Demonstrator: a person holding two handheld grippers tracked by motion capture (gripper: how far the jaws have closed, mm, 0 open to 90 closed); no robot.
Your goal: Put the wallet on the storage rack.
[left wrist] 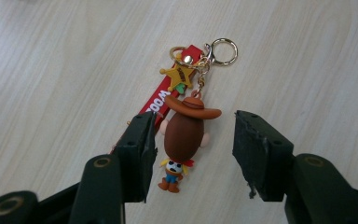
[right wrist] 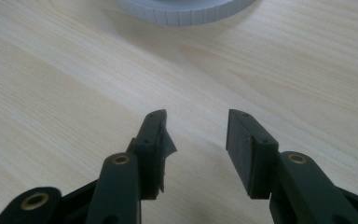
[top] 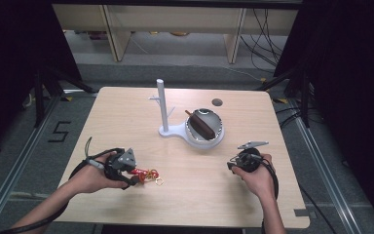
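A cowboy-figure keychain (top: pixel 146 174) with a red strap, a yellow star charm and a metal ring lies flat on the wooden table at the front left. My left gripper (top: pixel 134 176) hovers over it and is open. In the left gripper view the brown-hatted figure (left wrist: pixel 184 135) lies between the jaws with a gap on each side, and the red strap (left wrist: pixel 154 100) runs under the left jaw. My left gripper (left wrist: pixel 198 126) presses on nothing. At the front right my right gripper (top: pixel 233 164) is open over bare wood, with nothing between its fingers in the right gripper view (right wrist: pixel 196 126).
A white stand (top: pixel 161 105) with a post and short pegs rises at the table's centre. Its round base (right wrist: pixel 186 11) carries a shiny bowl (top: pixel 216 127) with a brown stick-like item (top: pixel 199 126) inside. A dark round hole (top: pixel 217 102) lies behind. Dark stands flank the table.
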